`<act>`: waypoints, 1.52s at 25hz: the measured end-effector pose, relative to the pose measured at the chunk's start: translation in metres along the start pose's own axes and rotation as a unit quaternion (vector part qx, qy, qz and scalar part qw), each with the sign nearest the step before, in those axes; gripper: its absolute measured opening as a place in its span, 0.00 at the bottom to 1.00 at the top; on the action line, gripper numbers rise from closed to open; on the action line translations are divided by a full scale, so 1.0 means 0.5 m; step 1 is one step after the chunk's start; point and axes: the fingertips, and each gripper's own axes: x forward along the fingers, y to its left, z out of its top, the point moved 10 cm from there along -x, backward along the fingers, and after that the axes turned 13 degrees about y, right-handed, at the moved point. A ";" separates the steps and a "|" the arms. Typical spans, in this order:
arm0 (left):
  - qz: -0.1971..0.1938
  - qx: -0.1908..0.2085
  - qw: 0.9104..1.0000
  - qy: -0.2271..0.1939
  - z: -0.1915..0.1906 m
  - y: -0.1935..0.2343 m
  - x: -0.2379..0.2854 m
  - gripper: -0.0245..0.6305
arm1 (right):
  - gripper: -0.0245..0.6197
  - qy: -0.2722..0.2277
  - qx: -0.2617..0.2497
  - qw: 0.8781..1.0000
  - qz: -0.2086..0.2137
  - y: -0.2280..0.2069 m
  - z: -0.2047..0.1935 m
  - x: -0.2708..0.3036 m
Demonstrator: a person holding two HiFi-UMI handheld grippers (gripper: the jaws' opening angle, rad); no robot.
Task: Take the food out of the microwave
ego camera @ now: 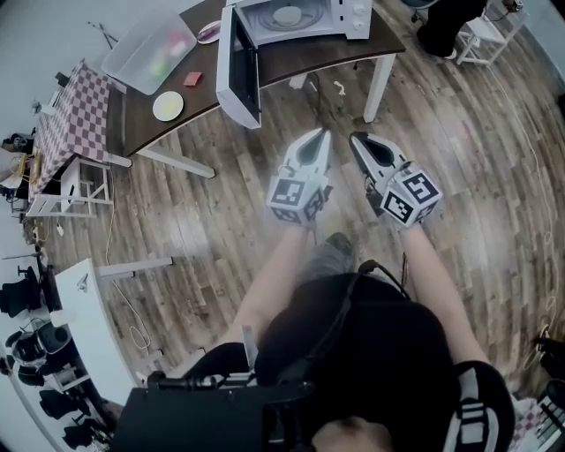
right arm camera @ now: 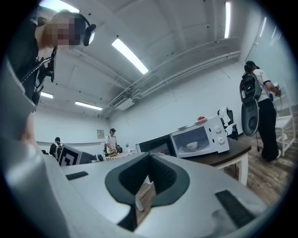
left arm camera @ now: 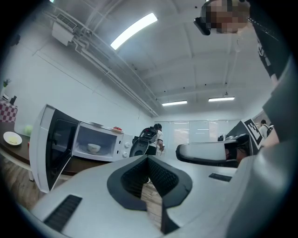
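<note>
A white microwave (ego camera: pixel 305 18) stands on a dark wooden table (ego camera: pixel 300 55) at the top of the head view. Its door (ego camera: pixel 238 66) hangs wide open towards the left. Inside sits a white bowl (ego camera: pixel 287 15), which also shows as a small bowl (left arm camera: pixel 94 148) in the left gripper view and as the bowl (right arm camera: pixel 192 146) in the right gripper view. My left gripper (ego camera: pixel 322 134) and right gripper (ego camera: pixel 356 139) hover side by side over the floor, some way short of the table. Both point level towards the microwave, shut and with nothing between their jaws.
On the table's left part lie a clear plastic bin (ego camera: pixel 150 53), a pale plate (ego camera: pixel 168 106) and a small pink item (ego camera: pixel 192 79). A checked-cloth table (ego camera: pixel 66 119) stands further left. A white table leg (ego camera: pixel 380 84) is ahead, right. A person (right arm camera: pixel 258 116) stands beside the microwave table.
</note>
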 end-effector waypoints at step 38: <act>0.067 -0.047 0.996 0.018 0.038 0.323 0.338 0.04 | 0.04 0.077 0.027 0.994 0.071 -0.361 0.086 0.445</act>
